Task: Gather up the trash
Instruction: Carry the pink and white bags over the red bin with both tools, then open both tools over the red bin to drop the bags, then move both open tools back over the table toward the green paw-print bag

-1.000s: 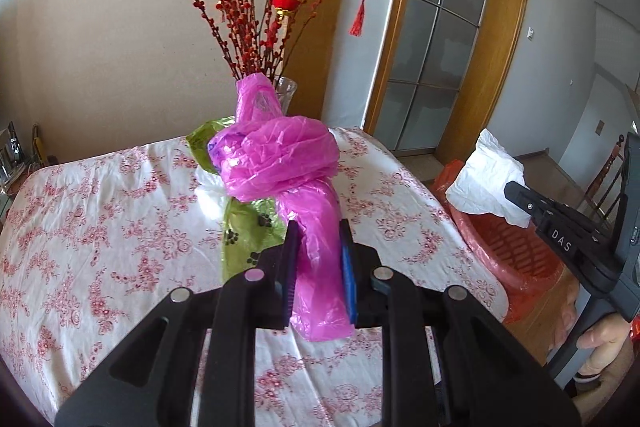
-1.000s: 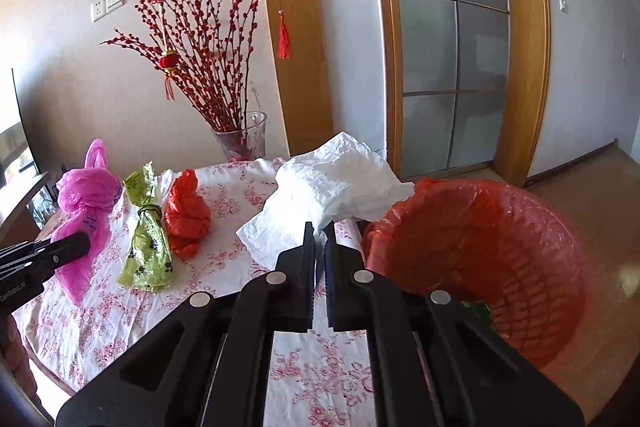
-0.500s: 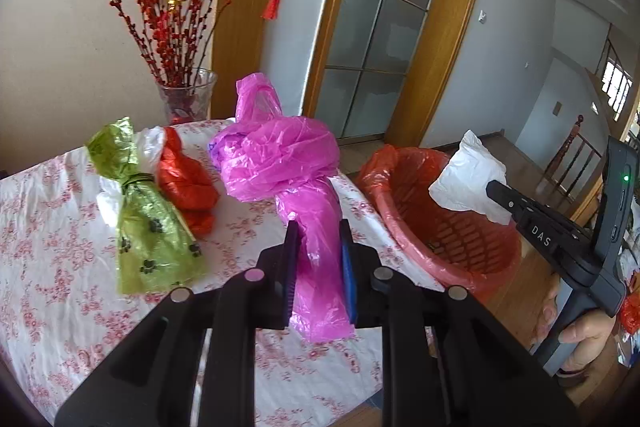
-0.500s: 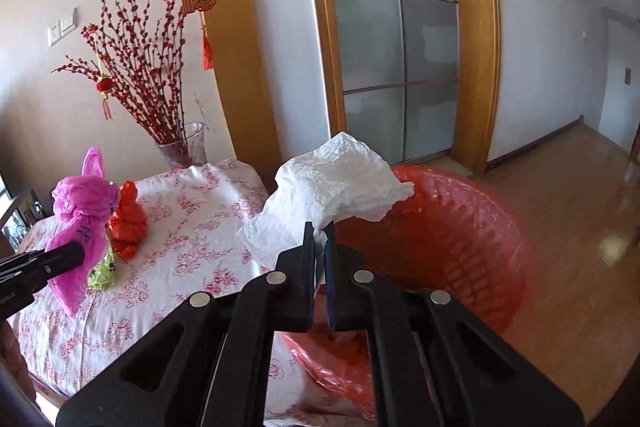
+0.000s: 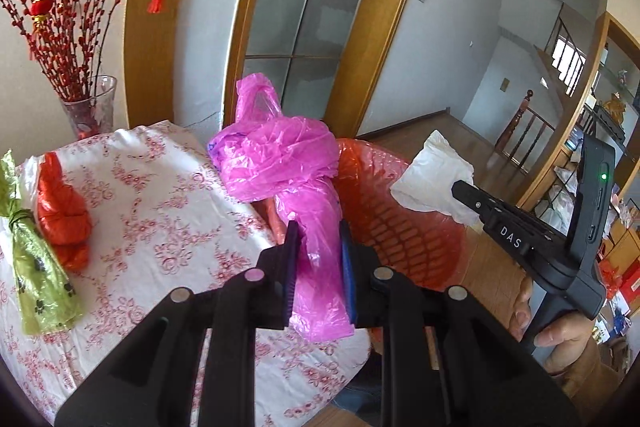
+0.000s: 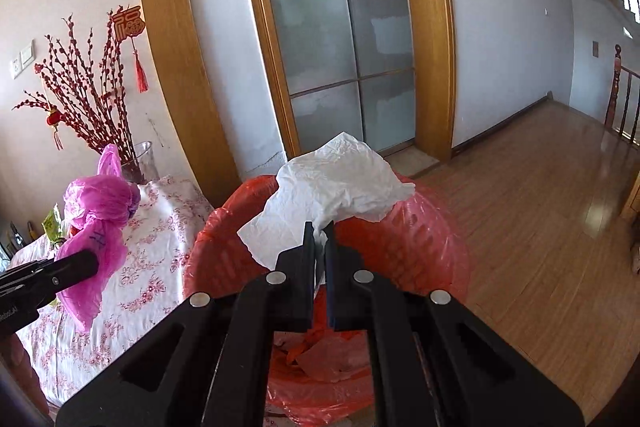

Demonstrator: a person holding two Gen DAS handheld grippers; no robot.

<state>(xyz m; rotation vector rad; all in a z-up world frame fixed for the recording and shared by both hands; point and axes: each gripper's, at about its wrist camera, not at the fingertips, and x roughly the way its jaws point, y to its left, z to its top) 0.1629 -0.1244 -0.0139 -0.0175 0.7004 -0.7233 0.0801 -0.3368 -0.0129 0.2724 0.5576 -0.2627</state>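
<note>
My left gripper [image 5: 318, 231] is shut on a knotted pink plastic bag [image 5: 280, 163] and holds it in the air over the table's right edge, beside the red trash basket [image 5: 404, 227]. My right gripper [image 6: 319, 231] is shut on a crumpled white paper [image 6: 332, 187] and holds it above the red-lined basket [image 6: 420, 235]. The pink bag also shows at the left of the right wrist view [image 6: 96, 215], and the white paper at the right of the left wrist view [image 5: 432, 175]. A red bag [image 5: 62, 211] and a green bag [image 5: 36, 267] lie on the table.
The table has a white cloth with red flowers [image 5: 160, 211]. A glass vase with red branches [image 5: 88, 107] stands at its far edge. A glazed wooden door [image 6: 340, 39] is behind the basket, with wooden floor [image 6: 540, 207] to the right.
Both grippers have swung right, away from the table and toward the basket. The white paper is now over the basket opening; the pink bag has reached the table's edge next to it.
</note>
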